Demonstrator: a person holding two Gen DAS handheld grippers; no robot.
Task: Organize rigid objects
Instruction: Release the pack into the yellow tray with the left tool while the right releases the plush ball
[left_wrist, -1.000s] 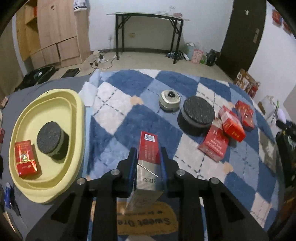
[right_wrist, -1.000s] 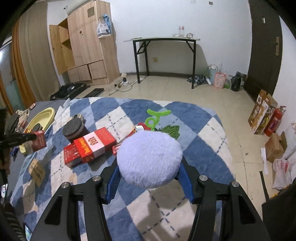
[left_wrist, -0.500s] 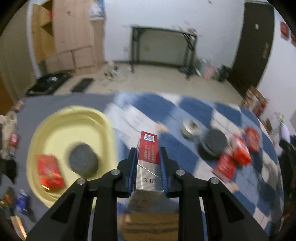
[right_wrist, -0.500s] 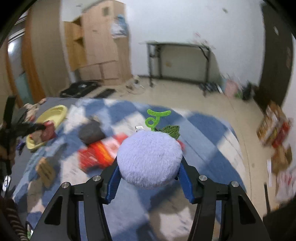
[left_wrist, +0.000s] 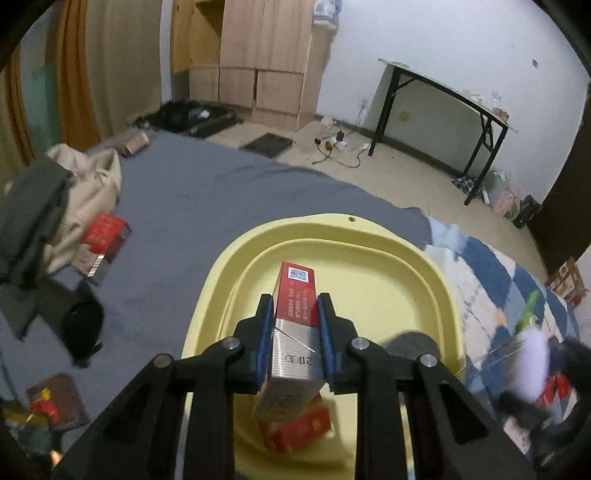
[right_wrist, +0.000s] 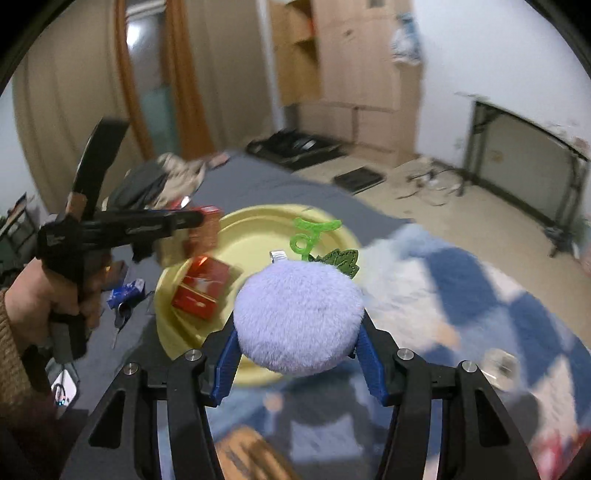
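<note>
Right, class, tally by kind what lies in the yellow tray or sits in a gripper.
Red boxes: 2 (held box, tray box)
Dark discs: 1 (dark disc)
Fluffy balls: 1 (purple fluffy ball)
Total: 4

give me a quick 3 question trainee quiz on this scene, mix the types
1. True or false: the left gripper is empty.
2. What is clamped in the right gripper? A) red box B) purple plush ball C) black puck
3. Fill in: the red and silver box is held above the ____ tray.

Key: 1 false, it is shut on the red and silver box. 2 B. 3 yellow.
</note>
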